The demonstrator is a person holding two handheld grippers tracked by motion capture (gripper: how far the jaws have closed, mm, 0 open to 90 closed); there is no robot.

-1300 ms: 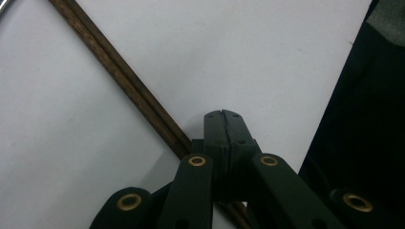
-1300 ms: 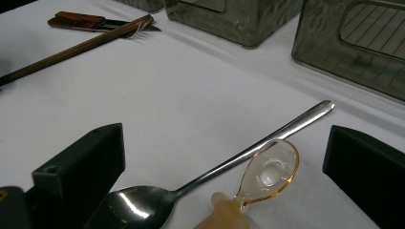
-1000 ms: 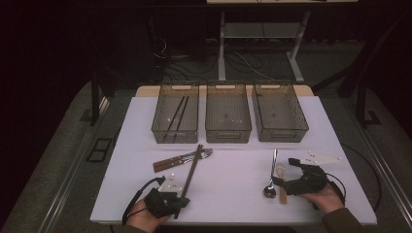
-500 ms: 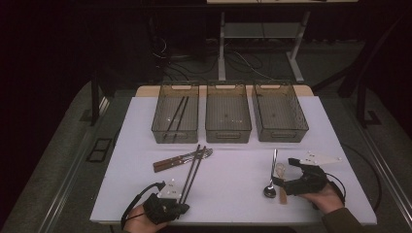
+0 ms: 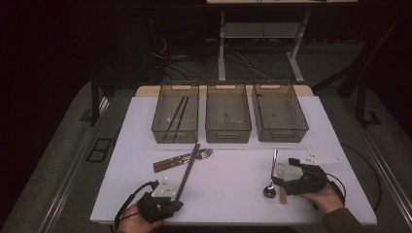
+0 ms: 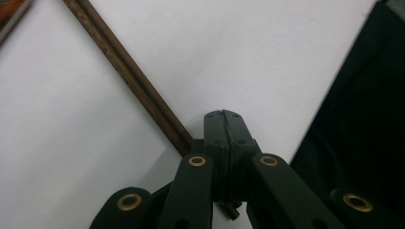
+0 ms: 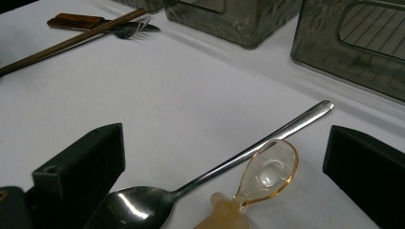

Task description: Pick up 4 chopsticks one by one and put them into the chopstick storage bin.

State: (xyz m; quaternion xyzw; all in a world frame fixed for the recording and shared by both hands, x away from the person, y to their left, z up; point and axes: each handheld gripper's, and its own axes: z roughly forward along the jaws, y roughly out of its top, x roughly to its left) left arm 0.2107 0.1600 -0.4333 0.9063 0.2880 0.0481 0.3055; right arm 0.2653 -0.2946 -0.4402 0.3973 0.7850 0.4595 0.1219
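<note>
Three smoky plastic bins stand in a row at the far side of the white table, the leftmost holding a pair of dark chopsticks. Near the front left corner, the left gripper has its jaws pressed together; in the left gripper view a brown chopstick pair runs diagonally down to the base of the jaws, and it seems pinched low between them, though the contact itself is hidden. In the high view these chopsticks slant away from the gripper toward the bins, their far tips crossing a wooden-handled fork. At the front right, the right gripper rests on the table with its jaws spread wide. Between those jaws lie a steel spoon, bowl toward the camera and handle pointing to the bins, and just beside it a small amber translucent spoon, neither one touched by a jaw.
</note>
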